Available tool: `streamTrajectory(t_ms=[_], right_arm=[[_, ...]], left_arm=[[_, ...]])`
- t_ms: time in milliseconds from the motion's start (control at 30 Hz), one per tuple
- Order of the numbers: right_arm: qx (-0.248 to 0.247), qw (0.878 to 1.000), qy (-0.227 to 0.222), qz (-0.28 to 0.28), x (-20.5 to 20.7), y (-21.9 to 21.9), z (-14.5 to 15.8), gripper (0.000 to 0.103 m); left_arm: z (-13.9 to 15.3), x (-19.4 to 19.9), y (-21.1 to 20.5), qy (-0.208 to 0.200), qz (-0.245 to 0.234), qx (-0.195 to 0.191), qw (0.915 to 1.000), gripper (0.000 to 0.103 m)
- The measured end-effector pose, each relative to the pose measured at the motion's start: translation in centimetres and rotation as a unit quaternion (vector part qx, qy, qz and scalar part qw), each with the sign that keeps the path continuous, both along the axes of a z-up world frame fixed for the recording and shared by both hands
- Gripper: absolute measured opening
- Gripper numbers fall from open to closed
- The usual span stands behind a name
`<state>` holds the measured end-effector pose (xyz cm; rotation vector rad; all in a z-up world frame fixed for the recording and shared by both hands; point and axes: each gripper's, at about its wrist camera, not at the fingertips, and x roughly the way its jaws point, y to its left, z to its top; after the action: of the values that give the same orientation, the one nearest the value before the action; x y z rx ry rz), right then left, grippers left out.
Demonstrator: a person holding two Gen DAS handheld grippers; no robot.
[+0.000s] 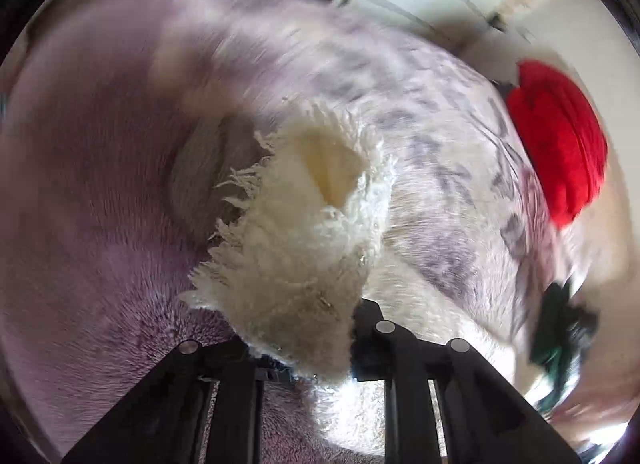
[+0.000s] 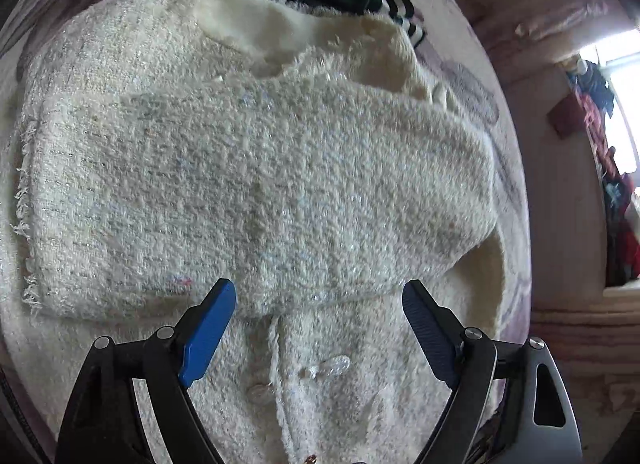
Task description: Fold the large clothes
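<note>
A cream fuzzy sweater [image 2: 256, 168] fills the centre of the right wrist view, lying on a patterned bed cover [image 2: 472, 96] with one sleeve folded across it from left to right, neck opening at the top; the right tongs [image 2: 320, 304] stand wide apart and empty just below that sleeve's lower edge. In the left wrist view a fringed sleeve end [image 1: 304, 240] runs up from the bottom centre, and the left tongs [image 1: 308, 360] are clamped on it. No containers show; a red garment [image 1: 560, 144] lies at right.
</note>
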<state>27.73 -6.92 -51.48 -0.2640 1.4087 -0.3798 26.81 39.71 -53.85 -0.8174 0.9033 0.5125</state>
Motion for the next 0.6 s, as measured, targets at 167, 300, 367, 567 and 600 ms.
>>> streamTrajectory(t_ms=[167, 300, 367, 567, 600], right_arm=[[0.003, 0.999, -0.006, 0.040, 0.7, 1.1, -0.7, 0.087], [0.040, 0.998, -0.012, 0.040, 0.8, 0.5, -1.3, 0.087], [0.069, 0.997, -0.011, 0.029, 1.0, -1.3, -1.7, 0.087], [0.143, 0.989, -0.007, -0.020, -0.4, -9.9, -0.5, 0.087], [0.151, 0.988, -0.006, -0.031, -0.9, -11.8, -0.4, 0.087]], left_arm=[[5.6, 2.9, -5.5, 0.026, -0.098, 0.139, 0.9852, 0.012], [9.6, 3.3, -10.6, 0.015, -0.180, 0.203, 0.9625, 0.012], [11.8, 3.5, -14.3, 0.006, -0.219, 0.223, 0.9501, 0.012], [15.6, 5.5, -27.9, -0.024, -0.318, 0.217, 0.9225, 0.012], [15.7, 5.7, -30.6, -0.028, -0.335, 0.210, 0.9180, 0.012]])
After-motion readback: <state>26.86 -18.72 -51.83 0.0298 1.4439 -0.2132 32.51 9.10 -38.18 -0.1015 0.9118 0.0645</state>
